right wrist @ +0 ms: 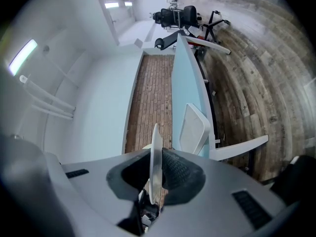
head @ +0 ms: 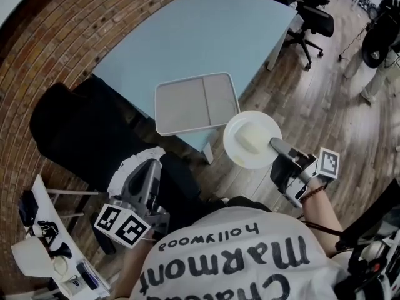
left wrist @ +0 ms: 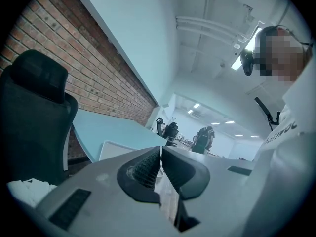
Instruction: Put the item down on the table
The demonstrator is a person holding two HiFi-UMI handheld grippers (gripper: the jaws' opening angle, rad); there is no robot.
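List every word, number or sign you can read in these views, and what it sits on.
"hollywood": shirt, upside down in the head view.
"Marmont": shirt, next line.
"Chateau": shirt, partly cut off at the frame edge.
Marker cubes: black-and-white patterns only, no text.
Shirt letters in the left gripper view: too cut off to read.

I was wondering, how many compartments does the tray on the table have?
2 in the tray: a wider one on the left and a narrower one on the right, both empty.

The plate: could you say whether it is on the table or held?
Held: the right gripper clamps the plate's rim, off the table.
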